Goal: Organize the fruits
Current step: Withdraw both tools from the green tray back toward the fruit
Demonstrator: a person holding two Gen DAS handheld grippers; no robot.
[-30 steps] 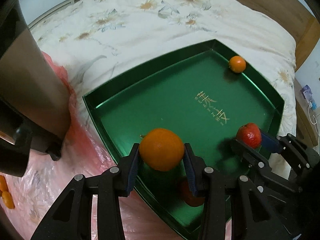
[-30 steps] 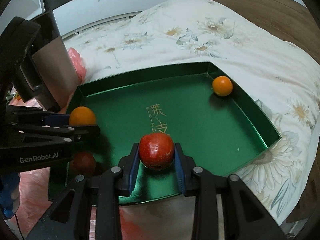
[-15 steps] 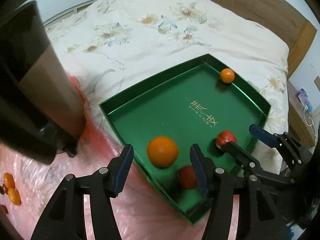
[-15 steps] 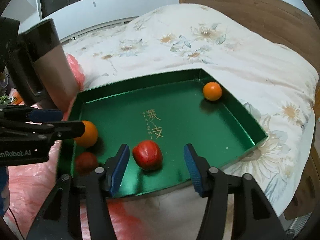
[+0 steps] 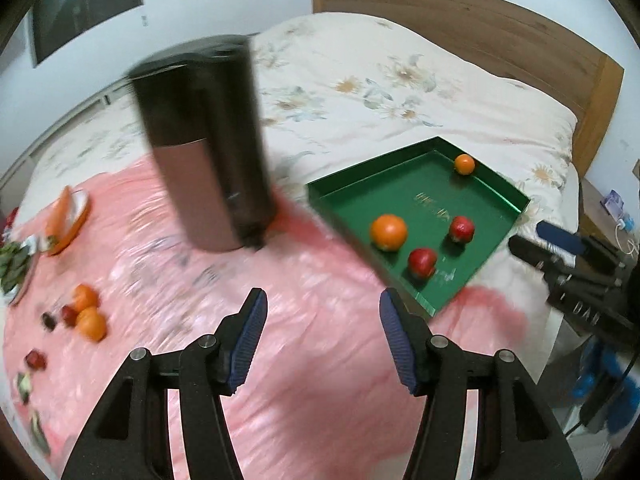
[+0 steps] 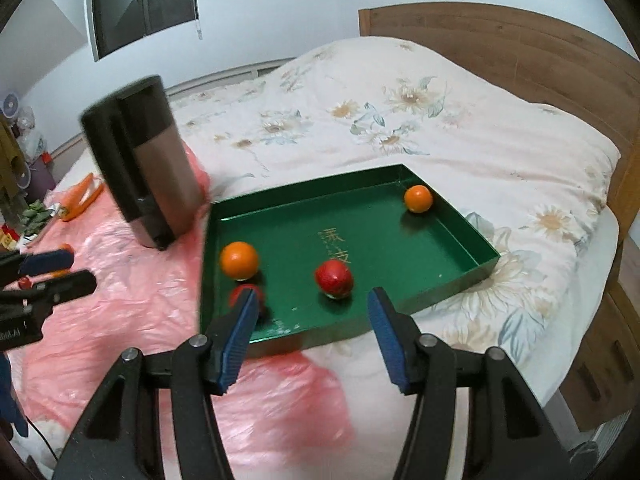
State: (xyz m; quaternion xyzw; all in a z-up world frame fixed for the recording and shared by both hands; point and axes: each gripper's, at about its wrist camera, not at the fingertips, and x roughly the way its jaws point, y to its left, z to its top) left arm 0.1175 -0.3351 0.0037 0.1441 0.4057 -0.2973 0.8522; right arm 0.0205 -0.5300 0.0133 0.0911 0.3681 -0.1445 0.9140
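Four fruits lie in the green tray on the bed: a large orange, two red fruits and a small orange in the far corner.

Right gripper: fingers wide apart, the gap widening a little at this moment, nothing between the pads. The nearer red fruit sits just beyond the fingers; the second red fruit is partly hidden behind the left finger.

Left gripper: fingers apart, empty, over the pink plastic sheet. The tray lies ahead and to the right of its fingers.

Left view only: loose fruit on the sheet, far left of the fingers, namely two small oranges and small dark red pieces; blurred, kind uncertain. Both red fruits show fully here.

Both views: a tall dark canister stands on the sheet beside the tray.
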